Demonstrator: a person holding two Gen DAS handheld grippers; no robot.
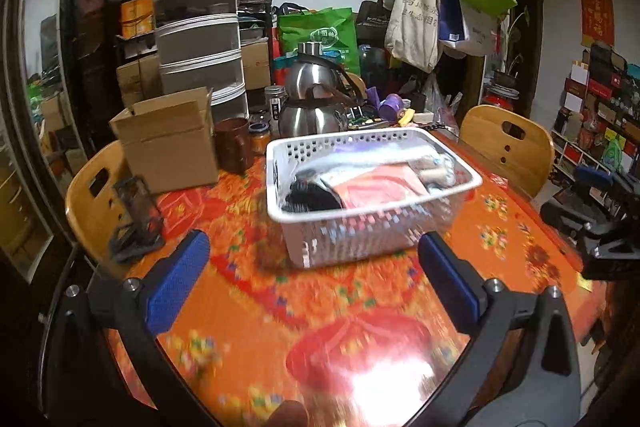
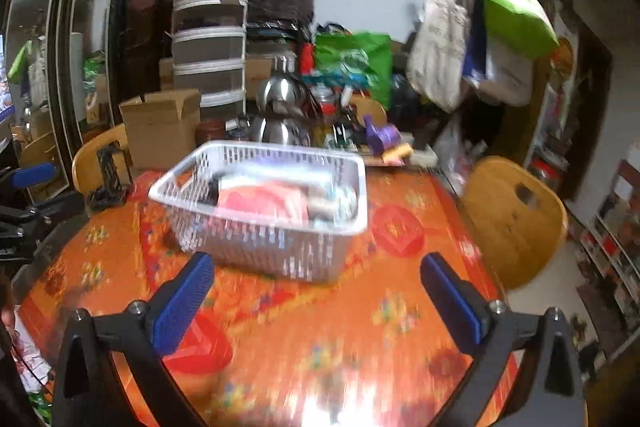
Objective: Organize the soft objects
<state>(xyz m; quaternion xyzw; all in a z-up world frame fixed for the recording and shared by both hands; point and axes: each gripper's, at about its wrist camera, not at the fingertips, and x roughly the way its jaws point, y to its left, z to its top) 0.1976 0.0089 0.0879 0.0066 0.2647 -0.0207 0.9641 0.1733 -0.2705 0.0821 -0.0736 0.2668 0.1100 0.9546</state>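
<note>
Both of your grippers hover above the near edge of the counter (image 1: 248, 311), empty. Your left gripper (image 1: 312, 259) has its blue pads spread wide; beyond it, at the counter's left edge, stands a cardboard box (image 1: 168, 143). At mid-counter sits the white basket (image 1: 372, 195) with the soft objects (image 1: 376, 183) piled inside. Your right gripper (image 2: 318, 281) is equally wide apart, facing the same basket.
</note>
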